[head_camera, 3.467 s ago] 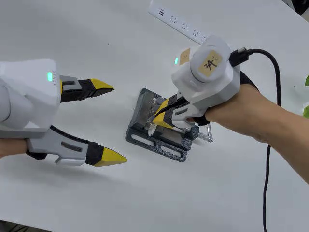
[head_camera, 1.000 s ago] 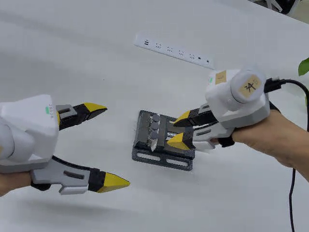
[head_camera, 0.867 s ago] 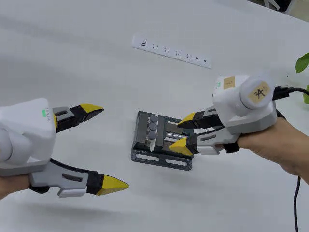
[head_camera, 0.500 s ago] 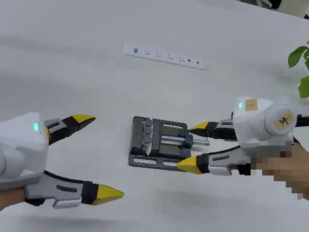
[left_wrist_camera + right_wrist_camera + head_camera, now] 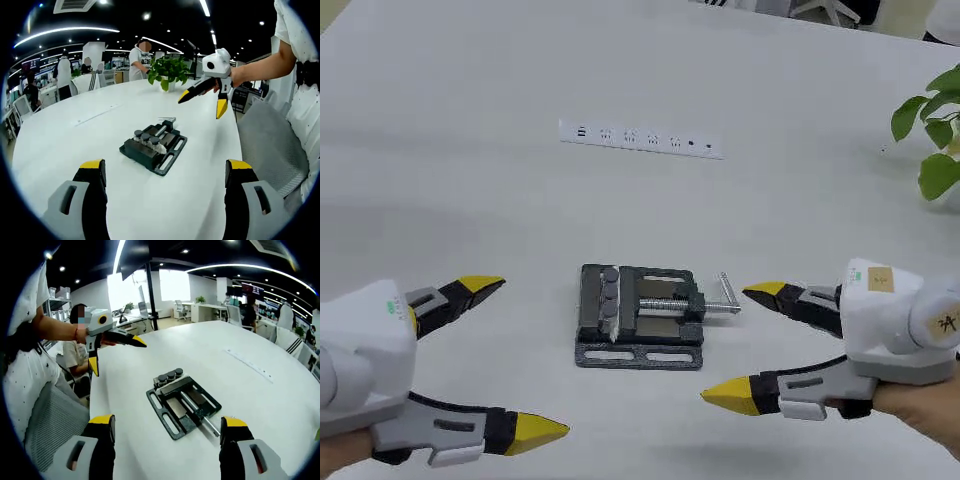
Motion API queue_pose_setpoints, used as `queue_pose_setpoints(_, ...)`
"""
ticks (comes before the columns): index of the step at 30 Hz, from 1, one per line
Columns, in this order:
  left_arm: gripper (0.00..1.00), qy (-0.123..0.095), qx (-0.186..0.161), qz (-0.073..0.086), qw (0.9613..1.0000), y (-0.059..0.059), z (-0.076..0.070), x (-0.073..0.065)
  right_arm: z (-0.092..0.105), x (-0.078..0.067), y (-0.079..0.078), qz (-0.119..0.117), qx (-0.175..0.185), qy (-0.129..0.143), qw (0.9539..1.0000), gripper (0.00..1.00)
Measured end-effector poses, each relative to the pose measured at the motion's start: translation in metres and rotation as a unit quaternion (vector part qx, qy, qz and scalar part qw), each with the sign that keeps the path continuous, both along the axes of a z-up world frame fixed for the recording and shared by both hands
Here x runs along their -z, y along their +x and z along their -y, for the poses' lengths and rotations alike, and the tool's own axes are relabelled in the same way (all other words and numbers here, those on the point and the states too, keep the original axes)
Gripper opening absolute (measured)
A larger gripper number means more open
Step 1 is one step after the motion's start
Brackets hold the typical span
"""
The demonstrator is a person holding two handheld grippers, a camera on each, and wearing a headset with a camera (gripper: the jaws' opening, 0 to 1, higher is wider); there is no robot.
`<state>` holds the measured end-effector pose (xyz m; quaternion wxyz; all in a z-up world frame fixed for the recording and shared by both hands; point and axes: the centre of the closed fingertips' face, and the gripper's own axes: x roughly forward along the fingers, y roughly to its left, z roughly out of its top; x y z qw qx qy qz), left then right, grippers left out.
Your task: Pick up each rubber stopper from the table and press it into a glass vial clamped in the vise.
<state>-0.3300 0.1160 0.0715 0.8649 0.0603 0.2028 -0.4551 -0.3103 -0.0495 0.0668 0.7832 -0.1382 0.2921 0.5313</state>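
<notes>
The vise sits mid-desk, nearer the near edge than the power strip. Three grey stoppers stand in a row in the vials clamped on its side toward the desk's left edge. The left gripper and right gripper hover either side, well apart from it, both claws spread and empty. The job looks about done: check that each stopper sits level, and push any raised one straight down, tips together, never sideways against glass.
</notes>
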Motion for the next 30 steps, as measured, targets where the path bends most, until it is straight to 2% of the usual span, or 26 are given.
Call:
queue_pose_setpoints(7,0.99,0.011,0.003,-0.005,0.9999,0.003,0.004,0.006,0.010,0.003,-0.002,0.000,0.014,0.006,0.9999,0.89)
queue_pose_setpoints(15,0.99,0.014,0.006,-0.009,0.9998,0.006,0.009,0.008,0.020,-0.003,0.001,0.010,0.025,0.017,0.9995,0.89)
queue_pose_setpoints(30,0.99,0.023,0.017,-0.015,0.9995,-0.001,0.015,0.012,0.023,-0.010,-0.002,0.019,0.032,0.024,0.9990,0.89)
